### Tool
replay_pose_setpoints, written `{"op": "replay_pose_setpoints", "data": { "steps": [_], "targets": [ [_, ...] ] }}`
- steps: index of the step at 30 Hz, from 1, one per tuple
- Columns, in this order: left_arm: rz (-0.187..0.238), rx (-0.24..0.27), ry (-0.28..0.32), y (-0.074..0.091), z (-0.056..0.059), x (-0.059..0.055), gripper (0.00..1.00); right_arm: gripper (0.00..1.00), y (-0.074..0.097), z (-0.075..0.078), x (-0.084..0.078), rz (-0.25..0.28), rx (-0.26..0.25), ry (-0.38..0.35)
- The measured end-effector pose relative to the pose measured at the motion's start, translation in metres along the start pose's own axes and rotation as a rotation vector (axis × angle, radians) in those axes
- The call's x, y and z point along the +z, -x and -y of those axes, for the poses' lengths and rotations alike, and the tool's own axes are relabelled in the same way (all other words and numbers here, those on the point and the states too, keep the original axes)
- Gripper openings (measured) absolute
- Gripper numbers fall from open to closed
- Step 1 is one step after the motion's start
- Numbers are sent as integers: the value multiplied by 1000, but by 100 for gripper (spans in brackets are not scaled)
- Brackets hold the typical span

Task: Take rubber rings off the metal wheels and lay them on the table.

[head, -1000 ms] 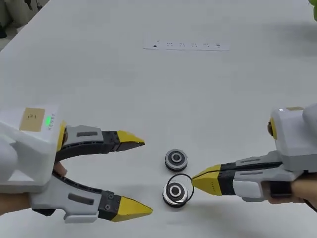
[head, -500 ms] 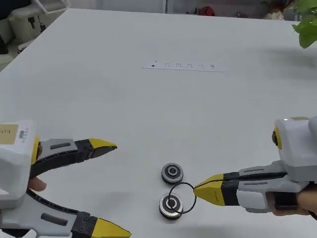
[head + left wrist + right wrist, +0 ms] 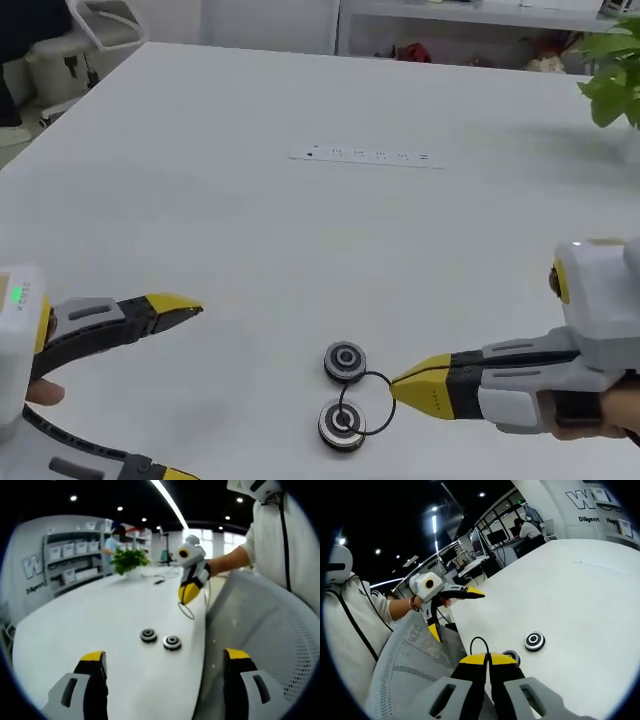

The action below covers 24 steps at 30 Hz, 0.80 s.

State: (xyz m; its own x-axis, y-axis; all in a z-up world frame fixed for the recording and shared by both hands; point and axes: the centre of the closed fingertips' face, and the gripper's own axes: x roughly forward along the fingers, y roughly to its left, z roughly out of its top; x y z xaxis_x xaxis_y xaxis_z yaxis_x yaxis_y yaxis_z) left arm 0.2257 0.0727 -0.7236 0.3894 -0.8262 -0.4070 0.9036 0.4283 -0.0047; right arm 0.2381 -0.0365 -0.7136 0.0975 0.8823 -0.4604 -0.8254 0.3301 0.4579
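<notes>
Two grippers work over the white table [image 3: 250, 230]. My left gripper [image 3: 185, 392] hangs wide open, well left of the near wheel [image 3: 340, 423]. My right gripper [image 3: 400, 385], just right of it, pinches a black rubber ring [image 3: 368, 375] lifted clear. The second wheel [image 3: 345, 361] lies just behind.

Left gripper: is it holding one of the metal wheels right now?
No, the left gripper is open wide with nothing between its jaws, and both metal wheels lie on the table ahead.
</notes>
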Motion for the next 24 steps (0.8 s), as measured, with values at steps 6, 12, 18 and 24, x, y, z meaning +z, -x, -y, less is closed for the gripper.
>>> {"op": "replay_pose_setpoints", "data": {
  "steps": [6, 12, 18, 24],
  "targets": [
    [-24, 9, 18, 2, 1, -12, 99, 0, -1, -3, 2, -7, 0, 13],
    [-32, 18, 31, 4, 1, -17, 99, 0, -3, -6, 6, -15, 3, 27],
    [-29, 23, 37, 6, 3, -19, 99, 0, -9, -8, 10, -25, 11, 41],
    [-26, 28, 38, 7, 3, -19, 98, 0, -18, -11, 16, -36, 27, 57]
  ]
}}
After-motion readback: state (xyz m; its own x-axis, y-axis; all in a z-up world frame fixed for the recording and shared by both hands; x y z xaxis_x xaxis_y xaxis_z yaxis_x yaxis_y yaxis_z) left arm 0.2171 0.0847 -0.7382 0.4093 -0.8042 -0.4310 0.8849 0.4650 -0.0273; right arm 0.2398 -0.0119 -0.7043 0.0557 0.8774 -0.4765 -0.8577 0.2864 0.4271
